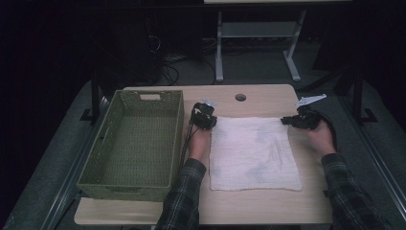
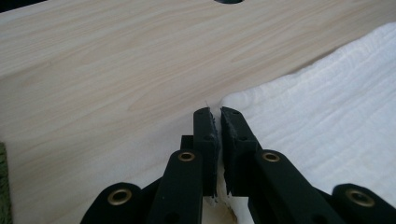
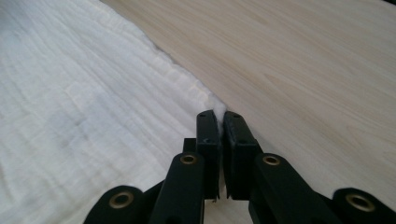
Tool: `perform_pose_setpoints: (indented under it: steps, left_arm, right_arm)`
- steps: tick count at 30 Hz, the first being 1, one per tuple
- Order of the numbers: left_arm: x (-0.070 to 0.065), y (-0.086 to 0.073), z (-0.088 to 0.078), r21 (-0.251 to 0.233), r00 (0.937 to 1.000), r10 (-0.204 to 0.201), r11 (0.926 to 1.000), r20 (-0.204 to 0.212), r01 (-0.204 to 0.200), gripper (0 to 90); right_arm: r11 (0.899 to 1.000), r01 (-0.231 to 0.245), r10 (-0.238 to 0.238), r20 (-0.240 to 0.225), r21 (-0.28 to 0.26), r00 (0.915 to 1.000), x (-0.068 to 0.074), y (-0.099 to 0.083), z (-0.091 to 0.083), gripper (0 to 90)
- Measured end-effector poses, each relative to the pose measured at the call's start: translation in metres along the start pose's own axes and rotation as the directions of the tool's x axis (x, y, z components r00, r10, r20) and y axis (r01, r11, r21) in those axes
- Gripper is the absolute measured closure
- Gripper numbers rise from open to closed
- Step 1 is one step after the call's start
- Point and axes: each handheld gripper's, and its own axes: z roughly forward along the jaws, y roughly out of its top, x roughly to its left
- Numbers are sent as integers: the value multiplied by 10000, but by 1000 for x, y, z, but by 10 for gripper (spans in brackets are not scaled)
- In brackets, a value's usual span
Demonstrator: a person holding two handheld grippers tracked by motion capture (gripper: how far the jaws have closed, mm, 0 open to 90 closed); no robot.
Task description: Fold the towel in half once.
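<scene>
A white cloth (image 1: 253, 153) lies spread flat on the light wooden table (image 1: 268, 98). My left gripper (image 1: 214, 120) is at the cloth's far left corner, and its jaws are shut on that corner (image 2: 217, 122); the cloth (image 2: 327, 116) stretches away to the right in the left gripper view. My right gripper (image 1: 283, 120) is at the far right corner, shut on a pinch of cloth edge (image 3: 218, 114), with the cloth (image 3: 84, 107) spreading to the left in the right gripper view. A hand holds each gripper.
A green woven basket (image 1: 111, 139) stands empty on the table's left side, close to my left forearm. A round cable hole (image 1: 241, 97) sits in the table beyond the cloth. Table legs and cables (image 1: 219, 52) stand on the floor behind.
</scene>
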Motion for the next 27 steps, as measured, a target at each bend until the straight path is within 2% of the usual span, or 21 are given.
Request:
perform_pose_setpoints:
  steps: [5, 11, 14, 17, 21, 23, 27]
  left_arm:
    - [-7, -7, -14, -193, 10000, 14, 9998, 28, -13, 851]
    - [-15, -12, -33, -425, 9999, 160, 9990, 16, -159, 857]
    - [-19, -14, -39, -503, 9996, 217, 9985, 152, -209, 859]
    - [-23, -17, -47, -681, 9992, 35, 9977, 393, -9, 860]
    - [-26, -21, -58, -793, 9988, 73, 9968, 486, -34, 860]
    - [-26, -24, -62, -892, 9983, -67, 9959, 587, 119, 860]
    - [-29, -29, -69, -902, 9980, 76, 9959, 635, -18, 860]
  right_arm:
    - [9995, 196, -198, -96, -263, 9998, 6, -2, -11, 855]
    - [9993, 219, -222, -118, -297, 9997, 17, -6, -20, 859]
    - [9992, 233, -239, -171, -316, 9996, 22, -7, -23, 859]
    - [9992, 232, -236, -129, -316, 9996, 26, -10, -28, 860]
    - [9993, 141, -148, -202, -342, 9997, 30, -14, -34, 859]
    - [9993, 198, -205, -200, -324, 9996, 33, -16, -37, 859]
    - [9987, 376, -382, -179, -336, 9991, 37, -20, -42, 859]
